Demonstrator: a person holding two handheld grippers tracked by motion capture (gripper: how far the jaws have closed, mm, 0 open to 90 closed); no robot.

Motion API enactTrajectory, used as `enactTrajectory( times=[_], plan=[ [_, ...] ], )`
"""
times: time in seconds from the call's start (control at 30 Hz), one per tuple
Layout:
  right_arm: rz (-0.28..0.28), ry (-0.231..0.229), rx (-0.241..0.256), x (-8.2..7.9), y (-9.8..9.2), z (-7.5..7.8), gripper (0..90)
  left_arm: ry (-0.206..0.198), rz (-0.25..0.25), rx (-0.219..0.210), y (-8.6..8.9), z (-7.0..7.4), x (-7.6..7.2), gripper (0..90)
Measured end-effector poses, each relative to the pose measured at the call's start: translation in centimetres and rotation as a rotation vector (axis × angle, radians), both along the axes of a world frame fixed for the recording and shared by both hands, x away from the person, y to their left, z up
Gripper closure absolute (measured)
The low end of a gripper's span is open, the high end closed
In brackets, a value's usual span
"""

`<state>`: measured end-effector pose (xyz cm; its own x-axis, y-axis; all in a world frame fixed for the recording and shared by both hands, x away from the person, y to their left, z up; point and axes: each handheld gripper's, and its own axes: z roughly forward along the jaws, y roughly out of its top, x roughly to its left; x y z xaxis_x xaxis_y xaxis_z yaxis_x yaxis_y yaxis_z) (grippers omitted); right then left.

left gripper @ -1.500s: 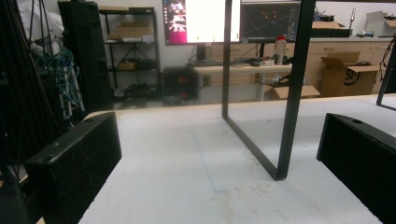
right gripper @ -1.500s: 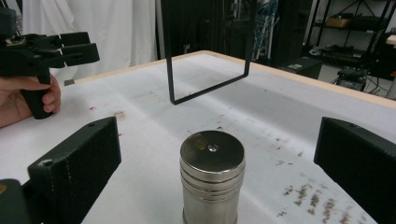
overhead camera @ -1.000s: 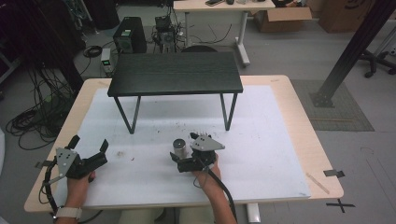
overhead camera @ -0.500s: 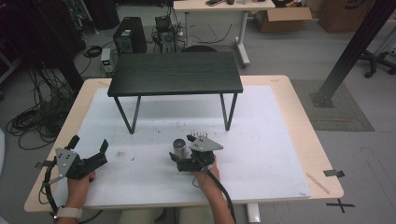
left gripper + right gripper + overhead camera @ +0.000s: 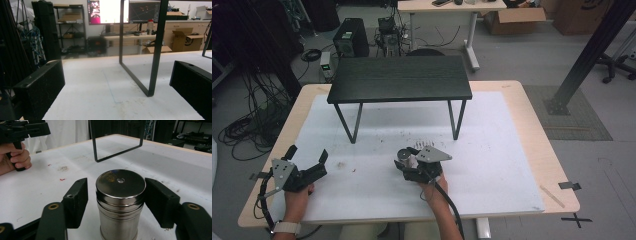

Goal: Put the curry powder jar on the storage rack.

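Note:
A stainless steel canister (image 5: pixel 402 155) with a flat lid stands upright on the white mat (image 5: pixel 492 150), in front of a low black table (image 5: pixel 399 77). My right gripper (image 5: pixel 406 161) sits around it. In the right gripper view the canister (image 5: pixel 120 202) stands between the two jaws, with a narrow gap on the left and the right jaw very close, so the gripper (image 5: pixel 116 195) is open. My left gripper (image 5: pixel 308 153) is near the mat's front left corner, open and empty. Its own view (image 5: pixel 117 82) shows bare mat between the wide-apart jaws.
The black table's frame legs (image 5: pixel 155 50) stand on the mat ahead of the left gripper and behind the canister (image 5: pixel 117 145). The left hand and its gripper (image 5: pixel 22 130) show at the upper left of the right gripper view. Small red specks (image 5: pixel 62 179) dot the mat.

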<state>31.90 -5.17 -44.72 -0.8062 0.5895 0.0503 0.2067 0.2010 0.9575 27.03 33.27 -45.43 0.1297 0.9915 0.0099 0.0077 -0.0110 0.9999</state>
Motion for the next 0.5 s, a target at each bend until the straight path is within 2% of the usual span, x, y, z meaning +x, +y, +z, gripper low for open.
enactTrajectory(
  times=[0.23, 0.5],
  plan=[
    [-0.012, 0.008, 0.017, 0.08, -0.16, -0.02, 48.0, -0.004, 0.002, 0.000, 0.00, -0.02, -0.06, 0.2],
    [-0.016, 0.010, 0.021, 0.08, -0.21, -0.02, 48.5, -0.008, 0.003, 0.001, -0.02, -0.02, -0.08, 0.2]
  ],
)
